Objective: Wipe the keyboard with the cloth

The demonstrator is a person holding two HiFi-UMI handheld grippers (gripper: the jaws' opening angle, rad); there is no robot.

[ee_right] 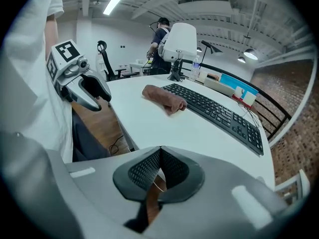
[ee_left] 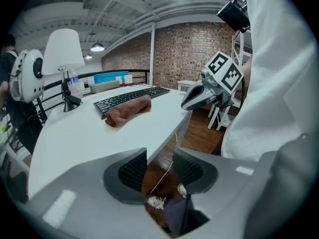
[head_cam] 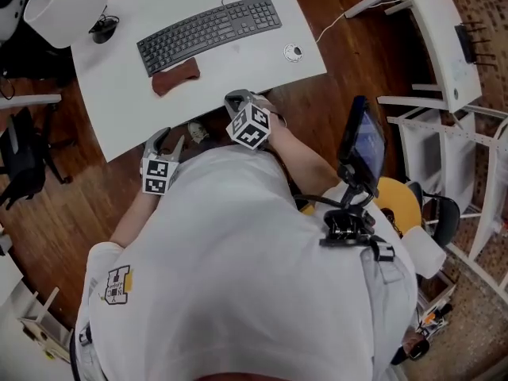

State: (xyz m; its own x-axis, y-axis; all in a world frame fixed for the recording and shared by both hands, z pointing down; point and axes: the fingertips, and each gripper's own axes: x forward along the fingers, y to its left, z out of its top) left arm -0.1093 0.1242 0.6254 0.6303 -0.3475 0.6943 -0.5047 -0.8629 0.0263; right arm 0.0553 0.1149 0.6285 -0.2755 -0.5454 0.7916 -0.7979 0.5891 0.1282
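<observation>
**Position of task items.** In the head view the keyboard lies at upper centre on the white table. The brown cloth is bunched just below the keyboard's left end, close against its near edge.

**Grippers.** Both are at centre frame by the table's near edge, well apart from the cloth.
- The left gripper has its jaws parted, with only floor and a shoe visible between them.
- The right gripper has its jaws pressed together and grips nothing.

**Step in hand.** This cannot be settled. A cloth lying free beside the keyboard fits equally one waiting to be picked up and one laid down after wiping. No next move can therefore be specified.

**Writing.** No brand or label is legible. The key legends are too small to read. The gripper cubes carry only black-and-white square markers.
</observation>
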